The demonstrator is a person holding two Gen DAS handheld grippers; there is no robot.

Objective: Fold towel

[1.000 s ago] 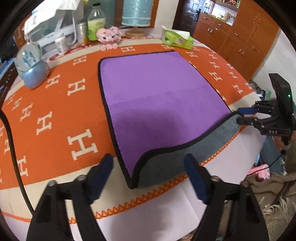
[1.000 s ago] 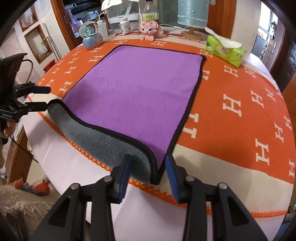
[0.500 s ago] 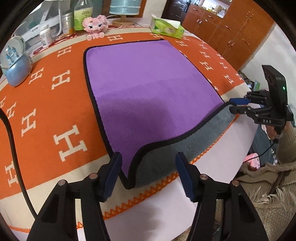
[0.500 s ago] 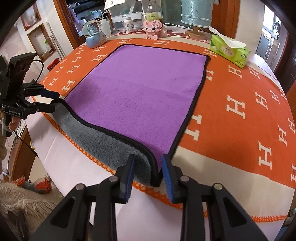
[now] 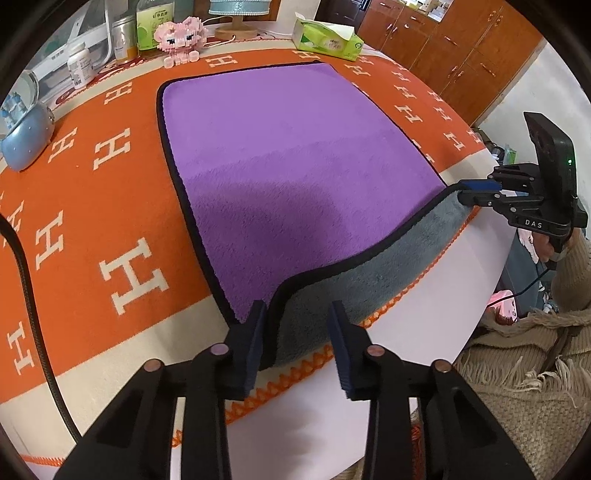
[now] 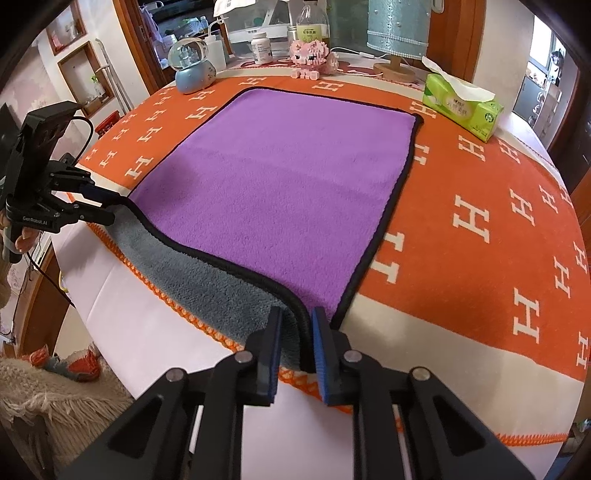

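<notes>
A purple towel [image 5: 288, 162] with a black hem and a grey underside lies flat on the orange tablecloth; it also shows in the right wrist view [image 6: 288, 177]. Its near edge hangs over the table's front, grey side out. My left gripper [image 5: 297, 332] straddles the towel's near left corner with its jaws still apart around the hem. My right gripper [image 6: 295, 339] is shut on the near right corner. Each gripper shows in the other's view, the right gripper [image 5: 476, 190] at the right, the left gripper [image 6: 99, 201] at the left.
An orange tablecloth [image 6: 480, 206] with white H marks covers the table. At the back stand a green tissue box [image 6: 461, 107], a pink brick pig [image 6: 312, 55], a lamp base [image 6: 397, 37], bottles [image 6: 312, 26] and a blue snow globe [image 6: 192, 66]. A black cable [image 5: 26, 273] crosses the left.
Both grippers have moved in on the towel's near corners. The left jaws have narrowed around the left corner. The right jaws have closed onto the right corner's hem.
</notes>
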